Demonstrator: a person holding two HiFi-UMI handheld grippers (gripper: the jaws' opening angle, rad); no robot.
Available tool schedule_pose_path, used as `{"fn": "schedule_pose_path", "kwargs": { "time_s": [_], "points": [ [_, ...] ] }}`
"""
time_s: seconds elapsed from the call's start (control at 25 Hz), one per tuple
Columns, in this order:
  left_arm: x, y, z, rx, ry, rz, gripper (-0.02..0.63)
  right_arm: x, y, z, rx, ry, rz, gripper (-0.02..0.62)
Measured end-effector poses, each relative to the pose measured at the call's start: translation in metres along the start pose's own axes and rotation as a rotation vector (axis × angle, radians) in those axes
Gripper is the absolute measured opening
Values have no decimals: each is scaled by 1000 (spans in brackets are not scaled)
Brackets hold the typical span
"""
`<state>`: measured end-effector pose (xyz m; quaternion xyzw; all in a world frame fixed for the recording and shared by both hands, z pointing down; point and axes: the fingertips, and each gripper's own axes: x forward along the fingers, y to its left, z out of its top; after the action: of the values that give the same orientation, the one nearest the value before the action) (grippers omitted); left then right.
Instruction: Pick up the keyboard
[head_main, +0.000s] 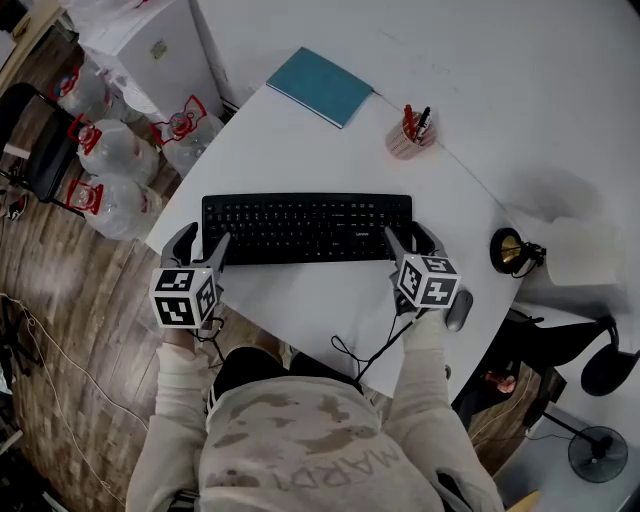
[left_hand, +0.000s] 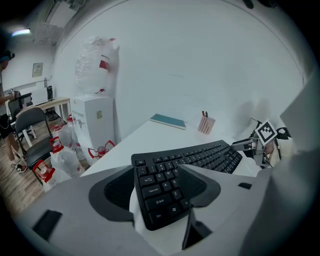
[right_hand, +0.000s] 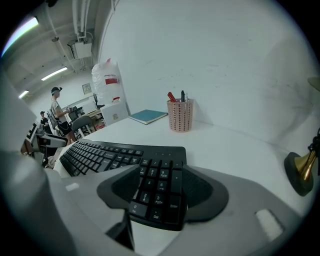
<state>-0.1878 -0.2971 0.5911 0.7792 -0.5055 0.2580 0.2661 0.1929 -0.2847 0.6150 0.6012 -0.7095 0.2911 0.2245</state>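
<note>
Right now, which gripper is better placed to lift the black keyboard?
Neither beats the other. The left gripper has the left end of the black plastic keyboard between its open fingers; the right gripper straddles the number-pad end the same way. Lifting with both looks best.

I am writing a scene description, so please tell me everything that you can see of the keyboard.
The keyboard is black, full-size with a number pad, and looks like matte plastic. It lies flat on the white table, its long side facing the person. The left gripper has the keyboard's left end between its open jaws, and the right gripper has the number-pad end. Whether any jaw touches it, I cannot tell.
</note>
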Motion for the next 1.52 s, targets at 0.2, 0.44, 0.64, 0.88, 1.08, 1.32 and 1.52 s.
{"fn": "schedule_pose_path", "kwargs": {
  "time_s": [0.2,0.44,0.64,0.88,1.08,1.32,1.52],
  "points": [
    [11,5,-7,-12,45,12,282,6,-8,-5,16,11,-5,280],
    [20,6,-21,-31,100,6,298,10,-10,-7,83,-10,47,284],
    [25,8,-27,-83,116,-4,308,10,-9,-7,88,-18,78,285],
    [28,9,-31,-145,129,-23,318,10,-9,-9,96,-22,102,290],
    [29,8,-31,-142,138,-22,319,13,-12,-12,122,-14,102,295],
    [30,6,-32,-142,138,-12,308,14,-12,-13,118,-10,100,298],
    [30,6,-31,-159,156,-1,307,13,-13,-13,128,-9,82,295]
  ]
}}
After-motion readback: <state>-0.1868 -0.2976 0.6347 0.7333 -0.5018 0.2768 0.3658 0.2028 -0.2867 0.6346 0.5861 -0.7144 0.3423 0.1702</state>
